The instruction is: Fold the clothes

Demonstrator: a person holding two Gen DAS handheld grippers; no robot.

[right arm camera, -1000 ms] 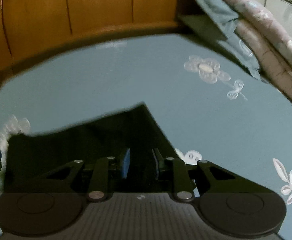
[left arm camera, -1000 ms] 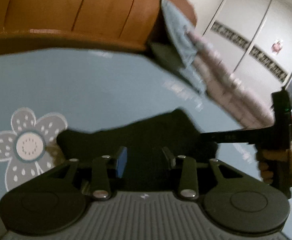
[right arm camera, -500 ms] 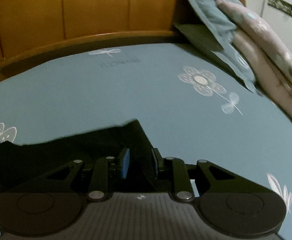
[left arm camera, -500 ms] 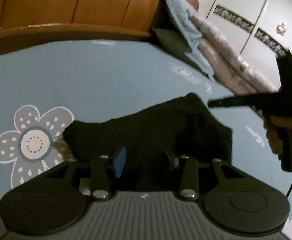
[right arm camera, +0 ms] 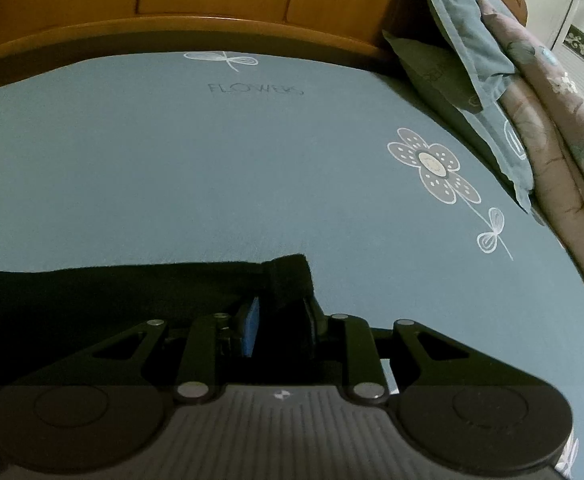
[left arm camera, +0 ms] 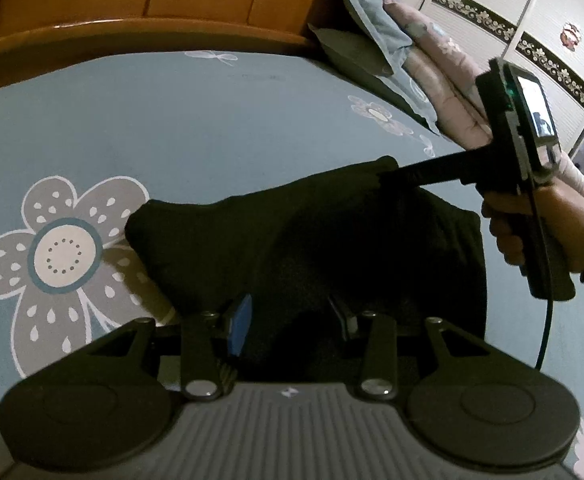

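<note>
A black garment (left arm camera: 332,232) lies bunched on the blue flowered bedsheet (left arm camera: 212,120). My left gripper (left arm camera: 292,318) sits low at its near edge, jaws partly apart, and black cloth fills the gap. Whether the pads press on it is hidden. A hand (left arm camera: 532,220) holds my right gripper (left arm camera: 388,170), which comes in from the right, shut on the garment's far corner and holding it slightly raised. In the right wrist view the right gripper (right arm camera: 282,326) pinches that corner, and a ribbed hem (right arm camera: 290,276) sticks out past the pads. The garment (right arm camera: 132,292) stretches off to the left.
An orange wooden headboard (left arm camera: 172,0) runs along the far side of the bed. A blue pillow (right arm camera: 464,32) and folded pinkish quilts (right arm camera: 552,128) are stacked at the right. White wardrobe doors (left arm camera: 512,20) stand beyond. Bare sheet (right arm camera: 252,180) lies past the garment.
The right gripper has carried the garment's corner away across the bed, and the cloth's raised peak has flattened into a low straight edge. The left gripper has stayed put, its jaws a touch wider.
</note>
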